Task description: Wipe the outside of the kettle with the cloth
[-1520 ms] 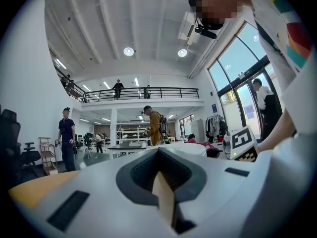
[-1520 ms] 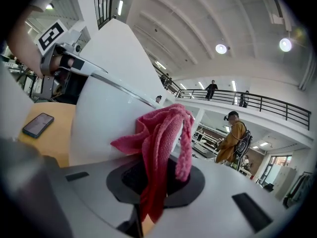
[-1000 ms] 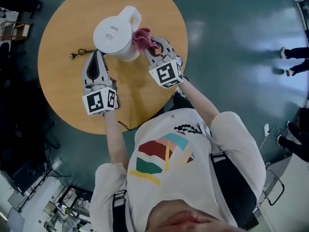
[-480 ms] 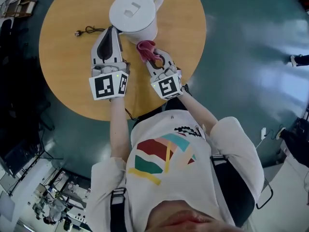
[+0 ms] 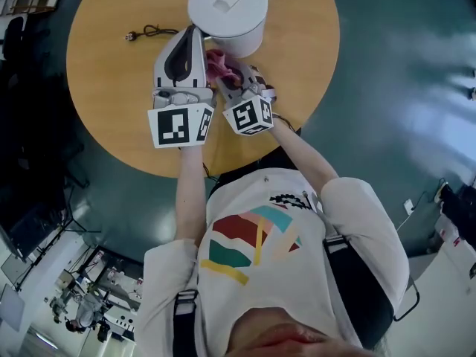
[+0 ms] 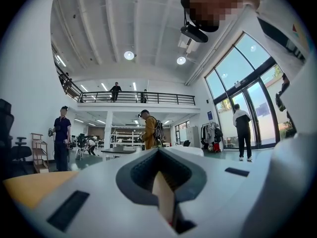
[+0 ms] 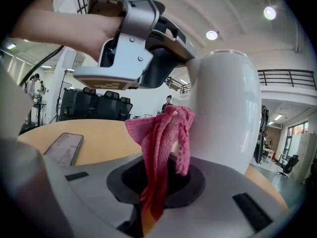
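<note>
The white kettle (image 5: pixel 228 10) stands upright at the far side of the round wooden table (image 5: pixel 111 103). My right gripper (image 5: pixel 227 71) is shut on a pink cloth (image 5: pixel 217 62), and the cloth's bunched top lies against the kettle's near wall. In the right gripper view the cloth (image 7: pixel 166 133) hangs out of that gripper (image 7: pixel 154 192) beside the kettle (image 7: pixel 225 108). My left gripper (image 5: pixel 195 31) is shut and empty, its tip right at the kettle's near-left wall. In its own view the left gripper (image 6: pixel 161 180) points up into the room.
A black cord with a plug (image 5: pixel 145 32) lies on the table left of the kettle. A phone (image 7: pixel 63 148) lies flat on the table under the left gripper (image 7: pixel 133 38). Several people stand in the hall behind.
The right gripper carried the cloth from the kettle's handle side round to its near wall. The left gripper moved up from the table to the kettle, close beside the right one.
</note>
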{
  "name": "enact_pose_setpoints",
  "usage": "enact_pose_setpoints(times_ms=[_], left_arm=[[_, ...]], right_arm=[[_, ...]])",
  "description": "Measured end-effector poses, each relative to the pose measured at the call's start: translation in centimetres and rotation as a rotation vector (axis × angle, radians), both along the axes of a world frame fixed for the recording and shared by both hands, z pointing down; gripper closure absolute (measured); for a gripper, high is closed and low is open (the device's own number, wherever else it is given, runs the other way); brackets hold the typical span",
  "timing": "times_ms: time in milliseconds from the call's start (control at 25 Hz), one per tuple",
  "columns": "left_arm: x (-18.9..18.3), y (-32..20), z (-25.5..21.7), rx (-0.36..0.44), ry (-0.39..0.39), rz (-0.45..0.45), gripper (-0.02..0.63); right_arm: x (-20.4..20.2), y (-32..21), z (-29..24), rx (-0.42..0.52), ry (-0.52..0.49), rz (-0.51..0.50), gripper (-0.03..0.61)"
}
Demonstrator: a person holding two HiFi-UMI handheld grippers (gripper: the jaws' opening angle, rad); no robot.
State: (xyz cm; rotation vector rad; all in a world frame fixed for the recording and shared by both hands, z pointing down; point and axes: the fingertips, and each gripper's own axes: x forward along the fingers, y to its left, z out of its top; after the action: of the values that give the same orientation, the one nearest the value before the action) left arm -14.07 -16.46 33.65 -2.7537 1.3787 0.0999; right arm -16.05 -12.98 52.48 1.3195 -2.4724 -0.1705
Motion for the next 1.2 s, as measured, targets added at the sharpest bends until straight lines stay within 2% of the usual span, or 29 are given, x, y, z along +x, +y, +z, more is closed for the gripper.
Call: enact_pose_setpoints(times_ms=[560, 1200], left_arm=[[-0.1, 0.1, -0.1, 0.006, -0.004, -0.008, 0.573], [0.0, 0.4, -0.1, 0.013, -0.023, -0.06, 0.573]], right_arm=[[1.3, -1.0, 0.2, 0.003, 0.031, 0.024, 0.54], [10.3, 0.7, 0.0, -0.043, 0.036, 0.009, 0.54]])
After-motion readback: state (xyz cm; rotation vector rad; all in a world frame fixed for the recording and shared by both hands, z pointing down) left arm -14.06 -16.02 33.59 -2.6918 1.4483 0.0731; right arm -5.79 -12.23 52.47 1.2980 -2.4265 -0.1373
